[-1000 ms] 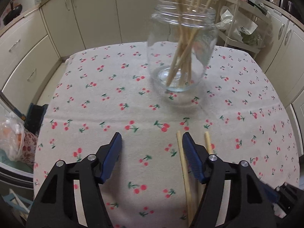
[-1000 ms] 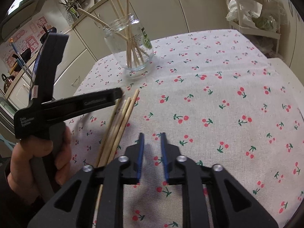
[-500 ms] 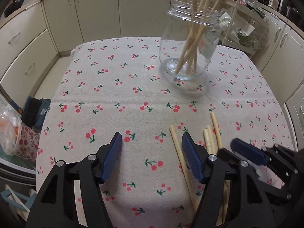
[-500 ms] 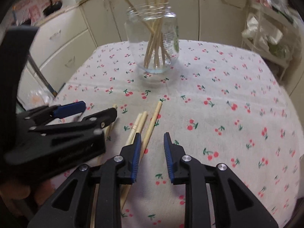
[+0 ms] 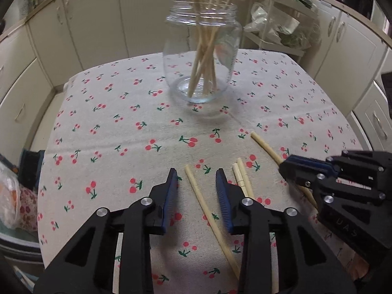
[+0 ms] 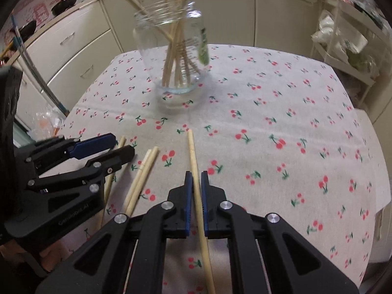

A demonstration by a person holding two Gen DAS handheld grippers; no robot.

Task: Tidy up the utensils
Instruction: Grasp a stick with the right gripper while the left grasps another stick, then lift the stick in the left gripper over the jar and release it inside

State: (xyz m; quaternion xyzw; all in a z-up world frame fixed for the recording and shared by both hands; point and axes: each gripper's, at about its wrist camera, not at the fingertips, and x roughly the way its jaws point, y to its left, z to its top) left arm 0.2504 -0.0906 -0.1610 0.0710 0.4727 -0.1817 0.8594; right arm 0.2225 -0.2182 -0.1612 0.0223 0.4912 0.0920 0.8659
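Note:
A clear glass jar (image 5: pixel 201 73) (image 6: pixel 171 56) holding several wooden chopsticks stands upright at the far middle of the cherry-print tablecloth (image 5: pixel 110 127). Several loose chopsticks lie near the front. My left gripper (image 5: pixel 196 178) points down over one chopstick (image 5: pixel 205 210); its jaws are closing with that stick between them, and the pads stand clear of it. A pair of chopsticks (image 5: pixel 241 178) (image 6: pixel 144 171) lies just right of it. My right gripper (image 6: pixel 196 178) is shut on another chopstick (image 6: pixel 192 152) (image 5: pixel 267 149). That gripper shows at the right edge of the left wrist view.
Cream cabinets (image 5: pixel 85 24) run behind and beside the table. A white wire rack (image 6: pixel 343 36) with bags stands at the back right. A plastic bag (image 5: pixel 9 196) sits below the table's left edge. The cloth's right half (image 6: pixel 294 122) carries no objects.
The left jaws have narrowed around a chopstick. The right gripper slid over to a single chopstick and shut on it. Both grippers now sit side by side.

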